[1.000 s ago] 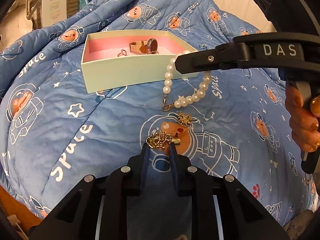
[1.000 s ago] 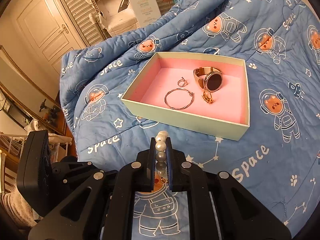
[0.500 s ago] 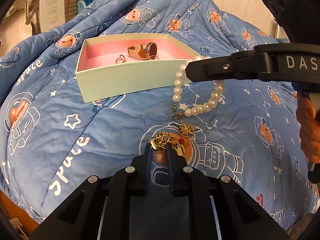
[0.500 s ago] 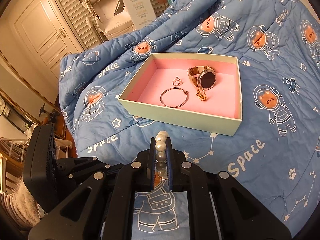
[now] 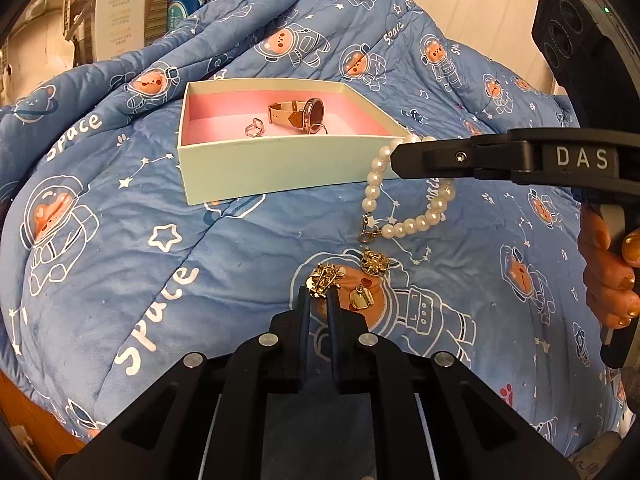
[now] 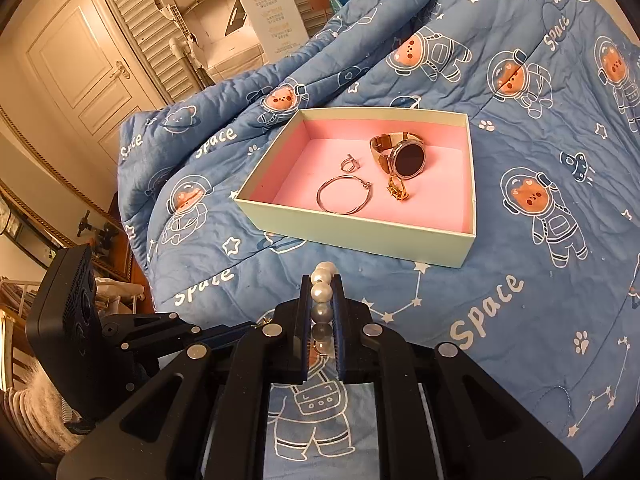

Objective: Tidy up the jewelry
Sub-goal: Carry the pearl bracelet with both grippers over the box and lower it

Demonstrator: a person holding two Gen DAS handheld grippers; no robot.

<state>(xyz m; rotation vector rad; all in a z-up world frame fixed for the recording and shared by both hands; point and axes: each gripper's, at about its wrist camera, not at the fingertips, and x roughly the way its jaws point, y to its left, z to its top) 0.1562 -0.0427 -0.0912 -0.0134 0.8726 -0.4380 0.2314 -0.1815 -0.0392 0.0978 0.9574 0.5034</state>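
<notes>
A pale green box (image 5: pixel 260 172) with a pink lining sits on the blue quilt. It also shows in the right wrist view (image 6: pixel 360 236). Inside lie a watch (image 6: pixel 400 156), a bangle (image 6: pixel 344 200), a small ring (image 6: pixel 350 165) and a gold charm (image 6: pixel 397 190). My right gripper (image 6: pixel 322 288) is shut on a pearl bracelet (image 5: pixel 404 204), which hangs above the quilt just right of the box's near corner. My left gripper (image 5: pixel 318 300) is shut on a gold earring (image 5: pixel 324 276), low over the quilt. Two more gold pieces (image 5: pixel 374 263) (image 5: pixel 361 299) lie beside it.
The quilt (image 5: pixel 120 240) humps up behind the box and falls away at the left. A white carton (image 6: pixel 272 16) and louvred doors stand behind the bed. A wooden edge (image 5: pixel 36 420) runs at lower left. A hand (image 5: pixel 612 276) holds the right gripper.
My left gripper has closed on the gold earring and lifted it slightly. My right gripper has carried the pearl bracelet up, its tip now by the box's near right corner.
</notes>
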